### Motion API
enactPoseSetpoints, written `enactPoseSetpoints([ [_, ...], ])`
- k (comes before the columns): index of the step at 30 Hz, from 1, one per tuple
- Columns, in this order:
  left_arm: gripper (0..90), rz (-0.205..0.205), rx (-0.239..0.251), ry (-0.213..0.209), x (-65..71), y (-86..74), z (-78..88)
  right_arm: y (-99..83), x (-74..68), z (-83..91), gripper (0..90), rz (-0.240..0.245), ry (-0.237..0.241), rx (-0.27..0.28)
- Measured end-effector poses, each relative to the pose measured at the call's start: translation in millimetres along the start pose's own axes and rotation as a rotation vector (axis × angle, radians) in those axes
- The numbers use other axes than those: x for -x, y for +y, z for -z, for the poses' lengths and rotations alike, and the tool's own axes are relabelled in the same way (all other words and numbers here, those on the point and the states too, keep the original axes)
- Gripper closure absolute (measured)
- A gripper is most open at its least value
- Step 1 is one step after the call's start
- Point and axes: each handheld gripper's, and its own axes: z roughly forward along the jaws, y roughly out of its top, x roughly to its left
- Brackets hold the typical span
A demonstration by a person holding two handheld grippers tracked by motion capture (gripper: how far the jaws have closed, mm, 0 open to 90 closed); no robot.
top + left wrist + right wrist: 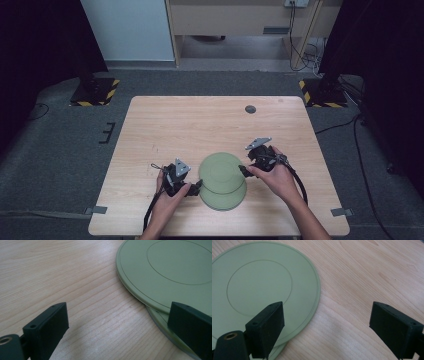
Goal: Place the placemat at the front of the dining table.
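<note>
Two stacked plates (221,180) near table's (170,120) front edge, left gripper (196,189) and right gripper (243,170) apparently flanking them

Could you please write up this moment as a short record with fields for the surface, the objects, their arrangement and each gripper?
surface: wooden table
objects: two green plates
arrangement: upper plate overlaps lower plate, shifted off-centre
left gripper: open, at the plates' left edge
right gripper: open, at the plates' right edge
other: small dark round disc near the table's far edge
</note>
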Motion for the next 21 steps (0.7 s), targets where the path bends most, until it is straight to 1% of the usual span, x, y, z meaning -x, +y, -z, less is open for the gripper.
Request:
enactPoseSetpoints([
  [2, 2.7, 0.001, -0.001, -0.001, 0.0, 0.0, -0.2, 2.8, 1.6, -1.3, 13.6, -0.016, 0.011, 0.006],
  [3, 2.7, 0.001, -0.001, -0.001, 0.0, 0.0, -0.2, 2.8, 1.6, -1.3, 13.6, -0.016, 0.011, 0.006],
  [4, 2.7, 0.000, -0.001, -0.001, 0.1, 0.0, -0.1, 4.1, 2.2, -3.2, 13.7, -0.020, 0.018, -0.005],
  [6, 2.7, 0.000, -0.001, -0.001, 0.1, 0.0, 0.1, 5.5, 3.0, -5.8, 13.4, -0.015, 0.015, -0.014],
  [10, 2.7, -0.001, 0.001, -0.001, 0.4, 0.2, 0.4, 8.6, 4.3, -8.1, 12.7, -0.020, 0.015, -0.018],
  [12, 2.7, -0.001, 0.001, -0.001, 0.5, 0.2, 0.3, 9.5, 4.9, -8.6, 12.5, -0.014, 0.014, -0.017],
  [13, 2.7, -0.001, 0.000, -0.001, 0.6, 0.2, 0.3, 12.4, 5.4, -8.8, 11.8, -0.012, 0.013, -0.021],
  [15, 2.7, -0.001, 0.001, 0.001, 0.5, 0.2, 0.4, 13.4, 5.4, -8.8, 11.6, -0.014, 0.011, -0.019],
  [16, 2.7, -0.001, 0.001, 0.001, 0.4, 0.4, 0.5, 15.4, 5.9, -8.5, 11.7, -0.020, 0.018, -0.010],
  [21, 2.7, 0.000, 0.002, 0.001, 1.3, 0.6, 0.4, 18.2, 5.4, -10.8, 13.0, -0.003, 0.020, -0.021],
])
